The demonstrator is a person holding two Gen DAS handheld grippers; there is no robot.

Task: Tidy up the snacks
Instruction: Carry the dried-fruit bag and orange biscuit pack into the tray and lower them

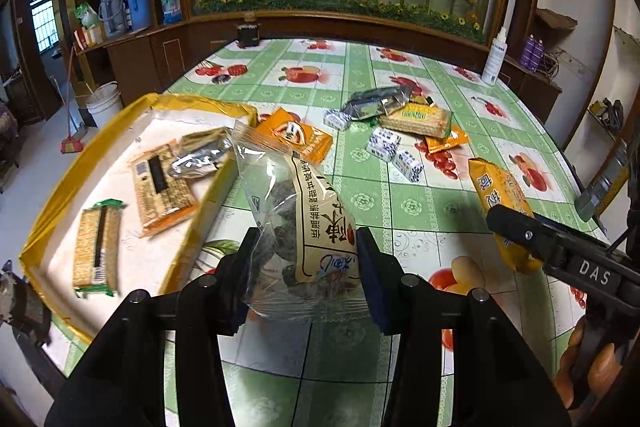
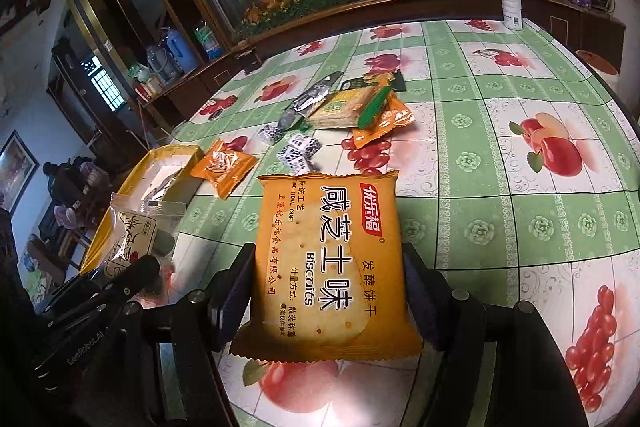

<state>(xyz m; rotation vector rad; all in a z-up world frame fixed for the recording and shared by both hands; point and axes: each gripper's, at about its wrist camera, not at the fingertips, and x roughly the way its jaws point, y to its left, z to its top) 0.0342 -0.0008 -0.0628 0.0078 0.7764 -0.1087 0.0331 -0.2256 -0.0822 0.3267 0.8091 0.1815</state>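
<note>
1. Both grippers are loaded! The left gripper [image 1: 304, 259] pinches a clear bag [image 1: 296, 215] of dark snacks between its pads, lifted over the table [image 1: 400, 211] just right of the tray [image 1: 52, 215].
2. The right gripper [image 2: 328, 287] squeezes an orange biscuit pack [image 2: 328, 259] by its side edges, held above the near table.
3. Score so far: three packs lie in the tray, namely a green-ended cracker pack [image 1: 97, 247], an orange cracker pack [image 1: 162, 187] and a silver pouch [image 1: 200, 153] at the far end.
4. My call is the job is somewhere short of halfway. Left on the table: an orange pouch [image 1: 296, 137] just beside the tray's far right corner, three small patterned candies [image 1: 384, 143], and a far pile [image 1: 408, 111] of a wafer pack, a silver pouch and another orange pouch.
5. Two carried items need dropping in the tray, then the loose ones.
6. View check: the left camera looks straight down into the tray and shows its contents; the right camera catches only the tray's far corner [image 2: 172, 151].
7. The right camera reads the biscuit pack's front in full, while the left sees just its end behind the other gripper's finger.
8. The right camera also spreads the far pile out more clearly.
</note>
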